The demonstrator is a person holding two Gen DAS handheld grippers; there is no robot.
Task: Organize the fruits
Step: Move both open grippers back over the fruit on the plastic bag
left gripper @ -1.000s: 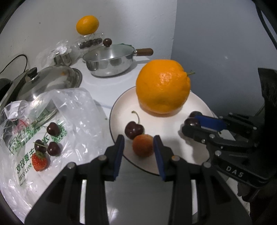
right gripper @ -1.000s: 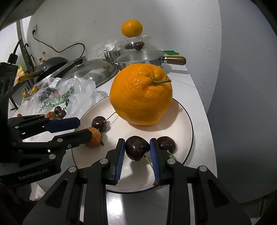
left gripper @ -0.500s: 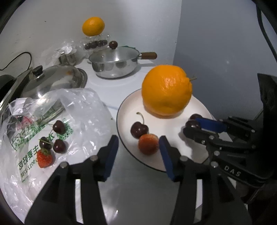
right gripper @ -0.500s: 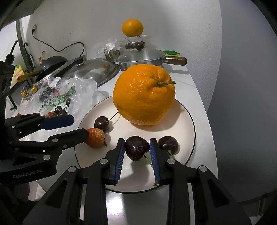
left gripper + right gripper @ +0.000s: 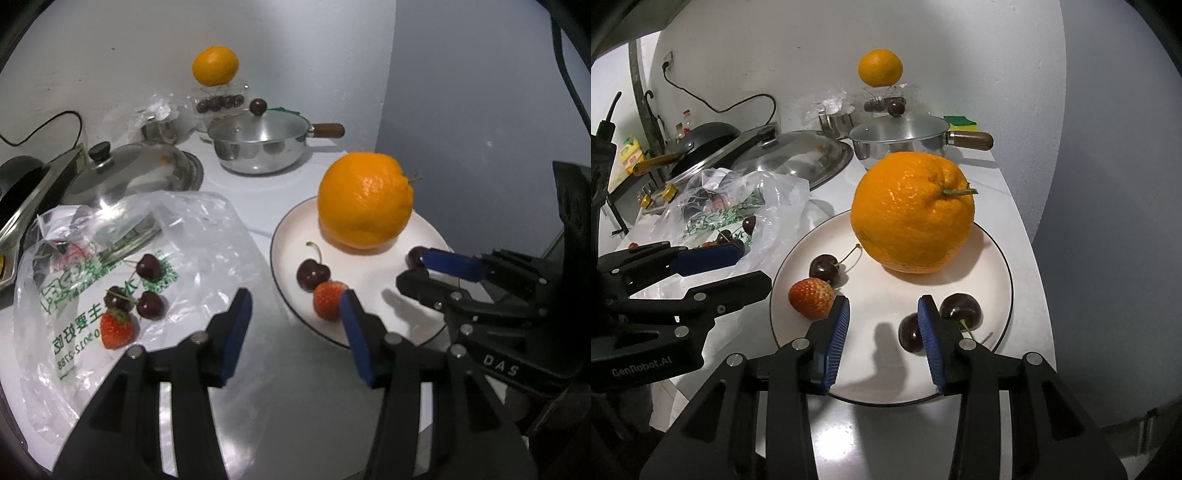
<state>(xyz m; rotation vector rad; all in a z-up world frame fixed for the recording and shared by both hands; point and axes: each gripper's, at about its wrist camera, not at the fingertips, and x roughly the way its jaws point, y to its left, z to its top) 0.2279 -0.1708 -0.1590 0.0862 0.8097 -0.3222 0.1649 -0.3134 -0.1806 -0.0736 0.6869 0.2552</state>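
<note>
A white plate (image 5: 369,284) (image 5: 886,369) carries a big orange (image 5: 365,206) (image 5: 912,210), a strawberry (image 5: 327,304) (image 5: 810,297), a stemmed cherry (image 5: 313,275) (image 5: 823,267) and two more cherries (image 5: 910,332) (image 5: 960,310). My left gripper (image 5: 295,306) (image 5: 753,266) stands open at the plate's near-left rim, with the strawberry just beyond its right fingertip. My right gripper (image 5: 884,306) (image 5: 412,269) hangs over the plate's front, its jaws opening. One cherry lies between them against the right pad. A clear plastic bag (image 5: 192,236) at left holds several cherries (image 5: 149,266) and a strawberry (image 5: 115,329).
At the back stand a lidded steel pot (image 5: 258,146) with a wooden handle, a large steel lid (image 5: 140,173) and a small orange (image 5: 215,65) on a stand. A black pan (image 5: 701,142) sits far left. The counter ends just right of the plate.
My left gripper let go of the strawberry, opened and drew back from the plate. My right gripper's jaws spread off the cherry, which now rests on the plate.
</note>
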